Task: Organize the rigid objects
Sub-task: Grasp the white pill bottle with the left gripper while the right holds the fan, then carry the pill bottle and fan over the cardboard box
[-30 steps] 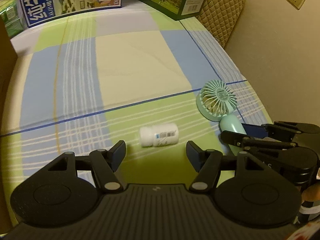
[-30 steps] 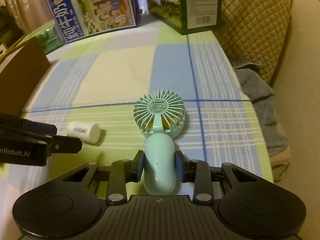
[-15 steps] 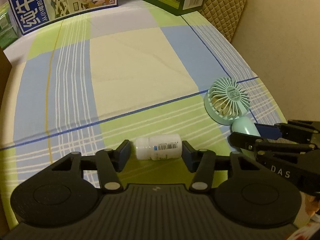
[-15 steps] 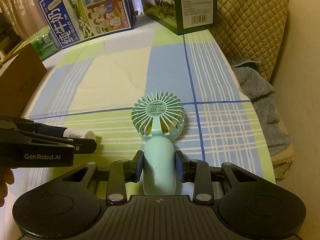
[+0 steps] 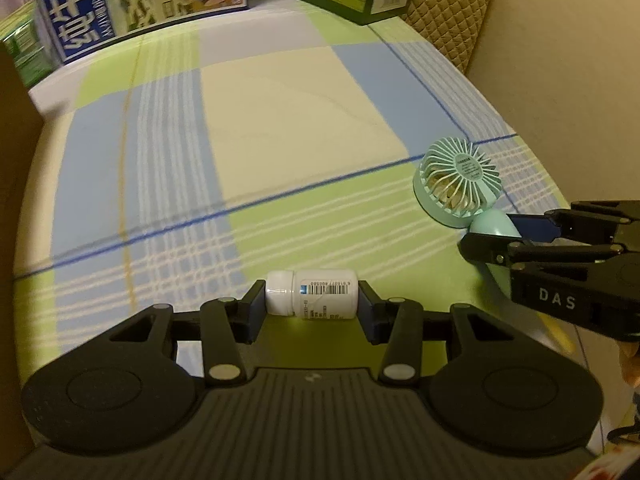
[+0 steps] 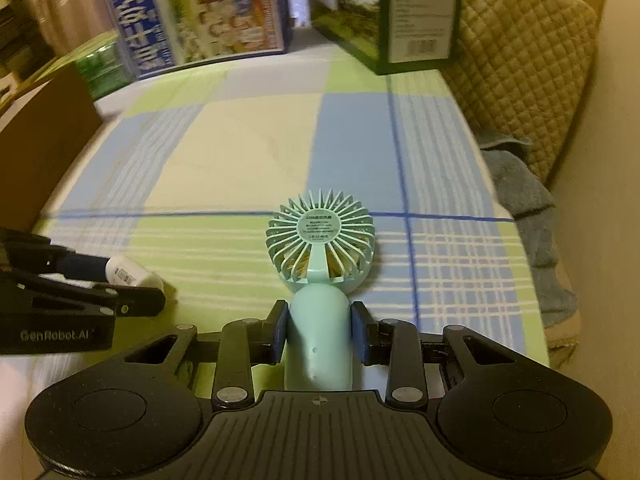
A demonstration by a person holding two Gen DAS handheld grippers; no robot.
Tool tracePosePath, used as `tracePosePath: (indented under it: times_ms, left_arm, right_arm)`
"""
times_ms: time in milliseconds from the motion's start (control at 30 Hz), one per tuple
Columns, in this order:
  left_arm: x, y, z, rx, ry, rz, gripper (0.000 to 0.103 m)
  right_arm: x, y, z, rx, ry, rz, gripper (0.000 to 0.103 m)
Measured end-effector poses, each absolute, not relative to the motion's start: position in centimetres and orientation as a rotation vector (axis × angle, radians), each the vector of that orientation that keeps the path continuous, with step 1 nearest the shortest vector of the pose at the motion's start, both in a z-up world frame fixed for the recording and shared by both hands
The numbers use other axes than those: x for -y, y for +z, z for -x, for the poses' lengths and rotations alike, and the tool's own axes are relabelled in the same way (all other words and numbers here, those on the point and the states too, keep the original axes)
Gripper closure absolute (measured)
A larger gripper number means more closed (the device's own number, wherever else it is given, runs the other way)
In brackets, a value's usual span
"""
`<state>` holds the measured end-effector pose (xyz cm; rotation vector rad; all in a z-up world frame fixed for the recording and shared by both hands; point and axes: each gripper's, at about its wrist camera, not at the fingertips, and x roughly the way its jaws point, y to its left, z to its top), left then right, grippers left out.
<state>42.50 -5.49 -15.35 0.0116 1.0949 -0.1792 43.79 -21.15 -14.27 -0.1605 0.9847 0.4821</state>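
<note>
White pill bottle [image 5: 311, 294] is lying on its side on the plaid cloth [image 5: 280, 128], cap to the left, sitting right between the blue pads of the left gripper [image 5: 311, 307]. Those jaws are closing in and the pads look like they're touching both ends. Over to the right, the mint handheld fan [image 6: 320, 248] lies flat on the same cloth, and the right gripper [image 6: 319, 330] is clamped on its handle. Milk cartons [image 5: 140, 4] stand along the far edge.
</note>
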Motion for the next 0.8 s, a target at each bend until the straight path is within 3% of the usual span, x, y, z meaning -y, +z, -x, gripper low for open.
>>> tracePosePath:
  times_ms: [367,800]
  left_arm:
    - [2.2,-14.8,-36.0,-1.124,-0.112,0.021,0.061]
    - [1.1,-14.2,-33.4,-1.106,-0.058,0.053,0.061]
  right_arm:
    - [18.7,-14.5,-37.3,-0.985,0.707,0.26,0.073]
    - [17.6,-14.9,-37.2,-0.949,0.676,0.288,0.073]
